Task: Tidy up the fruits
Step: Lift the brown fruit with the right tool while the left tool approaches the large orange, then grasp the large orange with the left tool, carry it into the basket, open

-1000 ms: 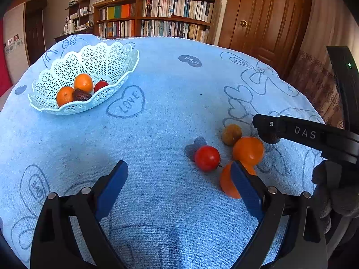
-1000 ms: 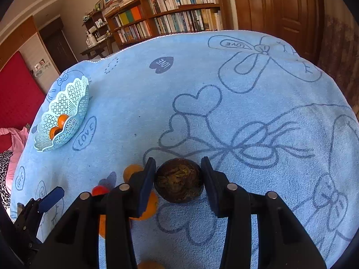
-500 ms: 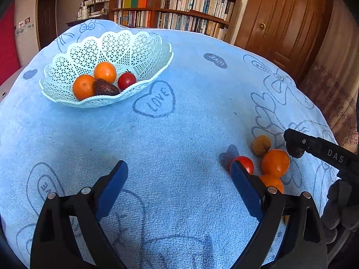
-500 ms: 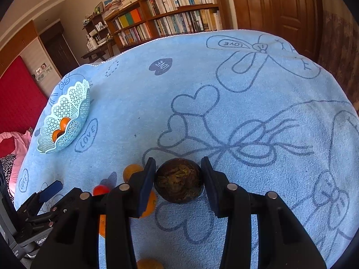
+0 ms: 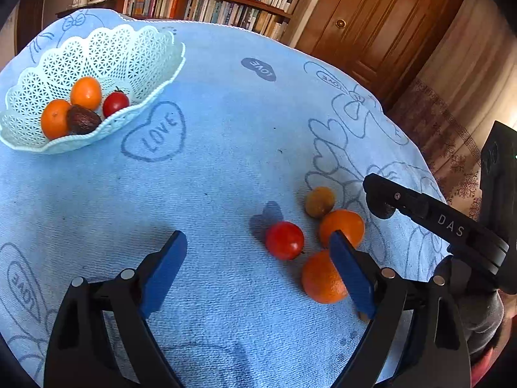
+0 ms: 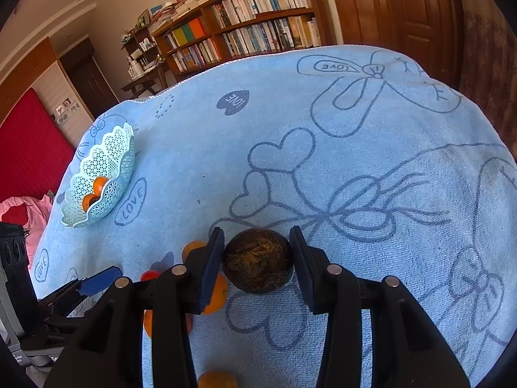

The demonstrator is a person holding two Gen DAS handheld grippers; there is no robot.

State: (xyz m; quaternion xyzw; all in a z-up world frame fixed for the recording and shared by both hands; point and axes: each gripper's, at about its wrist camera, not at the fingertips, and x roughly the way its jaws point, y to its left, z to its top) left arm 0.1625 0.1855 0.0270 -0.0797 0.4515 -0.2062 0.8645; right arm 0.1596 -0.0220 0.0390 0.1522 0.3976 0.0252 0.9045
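Right wrist view: we see our right hand-held gripper [image 6: 257, 260] closed on a dark brown fruit [image 6: 257, 265], a blue pad pressed against each side of it, holding it above the blue towel [image 6: 371, 161] that covers the worktop. Just left of that fruit, partly hidden by the left finger, lie an orange [image 6: 215, 294] and a small yellowish fruit [image 6: 190, 249]; a sliver of a red tomato [image 6: 149, 274] shows farther left.

Left wrist view: our left hand-held gripper [image 5: 257, 270] is wide open with nothing between its blue pads [image 5: 163, 270], hovering over the near part of the towel. Beyond its right finger sit the loose fruits in a tight cluster: the tomato [image 5: 284, 240], one orange [image 5: 342, 226] behind the pad, a second orange [image 5: 320, 279] nearer us, and the yellowish fruit [image 5: 320, 201] at the far side. The right hand-held gripper enters from the right, its tip beside this cluster, with the dark fruit [image 5: 381, 210] only partly visible in it.

At far left stands a pale lattice basket [image 5: 145, 51], well apart from the cluster. Inside it lie two oranges [image 5: 85, 92], a dark fruit and a tomato, touching one another.
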